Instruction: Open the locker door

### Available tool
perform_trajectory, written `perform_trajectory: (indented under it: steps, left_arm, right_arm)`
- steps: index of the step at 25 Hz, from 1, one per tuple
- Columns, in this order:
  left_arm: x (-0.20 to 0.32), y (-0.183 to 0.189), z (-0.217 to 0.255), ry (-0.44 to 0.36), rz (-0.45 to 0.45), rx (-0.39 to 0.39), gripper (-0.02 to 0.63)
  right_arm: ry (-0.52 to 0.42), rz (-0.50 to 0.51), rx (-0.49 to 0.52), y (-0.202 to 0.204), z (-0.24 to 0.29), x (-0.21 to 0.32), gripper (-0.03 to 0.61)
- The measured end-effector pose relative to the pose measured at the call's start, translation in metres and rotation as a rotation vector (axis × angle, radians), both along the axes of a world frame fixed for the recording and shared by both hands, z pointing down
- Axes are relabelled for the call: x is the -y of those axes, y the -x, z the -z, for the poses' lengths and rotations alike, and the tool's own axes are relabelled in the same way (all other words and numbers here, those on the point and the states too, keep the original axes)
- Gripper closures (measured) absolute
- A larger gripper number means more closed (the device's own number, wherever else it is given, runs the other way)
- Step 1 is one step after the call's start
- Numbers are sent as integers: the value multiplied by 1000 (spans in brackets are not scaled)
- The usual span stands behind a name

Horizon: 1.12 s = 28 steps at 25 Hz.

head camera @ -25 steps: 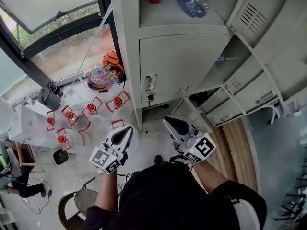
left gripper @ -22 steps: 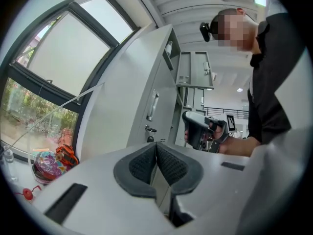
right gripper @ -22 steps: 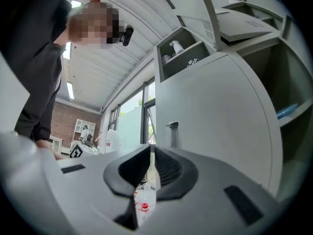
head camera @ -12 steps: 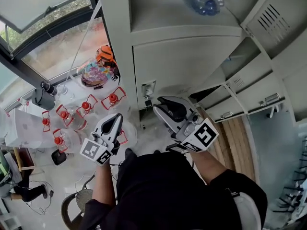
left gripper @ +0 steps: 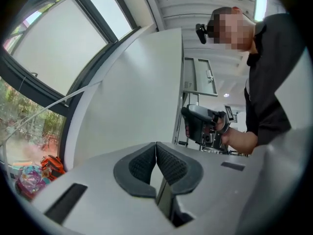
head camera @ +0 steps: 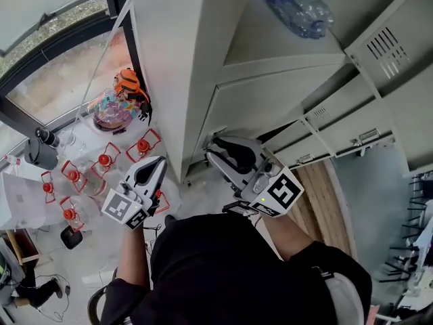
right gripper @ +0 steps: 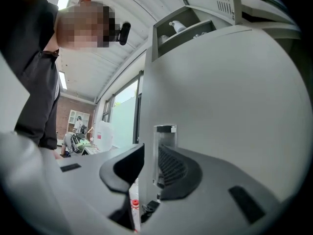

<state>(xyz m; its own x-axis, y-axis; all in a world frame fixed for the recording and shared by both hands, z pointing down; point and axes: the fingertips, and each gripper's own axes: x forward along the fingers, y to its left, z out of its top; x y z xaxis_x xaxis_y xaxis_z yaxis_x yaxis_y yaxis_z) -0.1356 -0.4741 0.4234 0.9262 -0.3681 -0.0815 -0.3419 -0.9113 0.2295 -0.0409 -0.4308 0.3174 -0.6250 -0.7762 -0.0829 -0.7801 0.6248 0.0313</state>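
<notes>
Currently: approach step. Right claw [right gripper: 149,155], jaws apart, lined up on the handle [right gripper: 165,131] of the door [right gripper: 234,92], which is shut, just ahead. Left claw [left gripper: 156,148], closed, empty, idle beside the locker's side. Next, likely: close on the handle, pull outward.

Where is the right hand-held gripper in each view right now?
Head view: right hand-held gripper at centre, tips at the closed locker door.
Left gripper view: same hand-held gripper right of centre, past the locker's side.
Right gripper view: its own jaws, bottom centre, apart, the door's handle plate seen between them.
Shared landmark: the grey locker.
</notes>
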Motion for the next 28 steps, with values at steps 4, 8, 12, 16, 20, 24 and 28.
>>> perform_trajectory:
  steps: [4, 8, 12, 16, 20, 24, 28]
  left_arm:
    - [4, -5, 7, -14, -35, -21, 598]
    - [4, -7, 4, -2, -51, -16, 598]
    - [3, -7, 4, -9, -62, -14, 598]
    - [4, -5, 2, 22, -46, 12, 598]
    - [3, -2, 2, 13, -50, 1, 598]
    - [0, 0, 2, -1, -51, -12, 598]
    - [-4, 3, 2, 25, -41, -15, 598]
  right_arm:
    - [27, -9, -28, 1, -6, 3, 482]
    - [40, -16, -25, 1, -7, 5, 482]
    - [48, -9, -28, 3, -5, 10, 482]
    - [60, -5, -32, 7, -5, 12, 482]
    - [64, -13, -41, 7, -6, 13, 485]
    - [68, -24, -43, 7, -7, 15, 491]
    - [72, -36, -39, 5, -7, 16, 522]
